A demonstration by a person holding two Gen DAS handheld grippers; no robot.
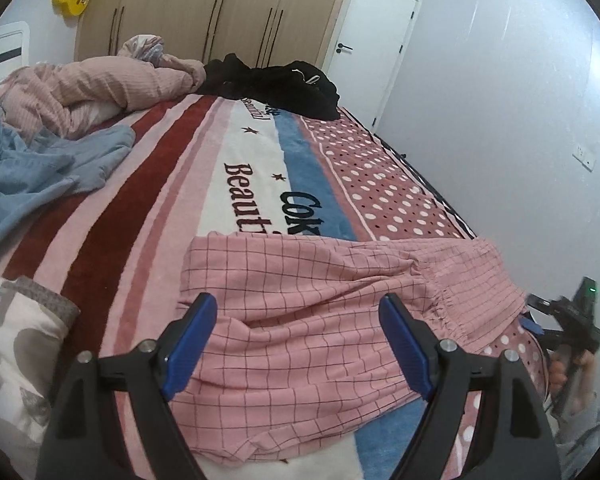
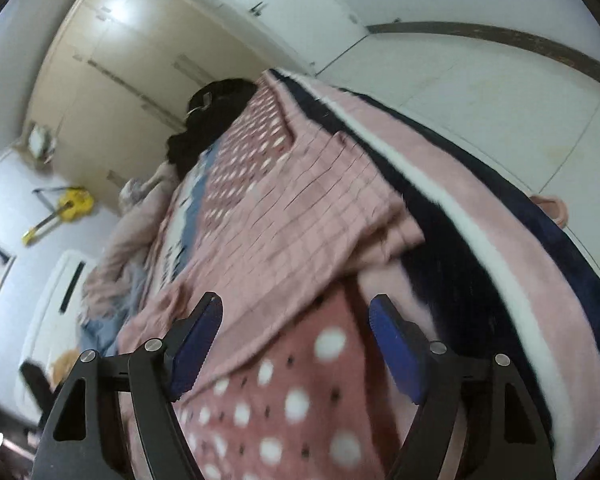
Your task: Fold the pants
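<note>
Pink checked pants [image 1: 320, 320] lay folded near the bed's [image 1: 172, 184] foot edge, waistband toward the dotted side border. Left claw [image 1: 296, 340] hovered over them, jaws wide, gripping nothing; right claw [image 2: 296, 344] was wide too, empty, off the pants' corner by the bed's side edge. Striped blanket beyond the pants lay bare up to the black clothes [image 1: 276, 80].

Two black-framed claws, left claw [image 1: 296, 312] and right claw [image 2: 296, 316], are showing blue ribbed pads [image 1: 188, 344] and silver screws [image 1: 146, 346].
</note>
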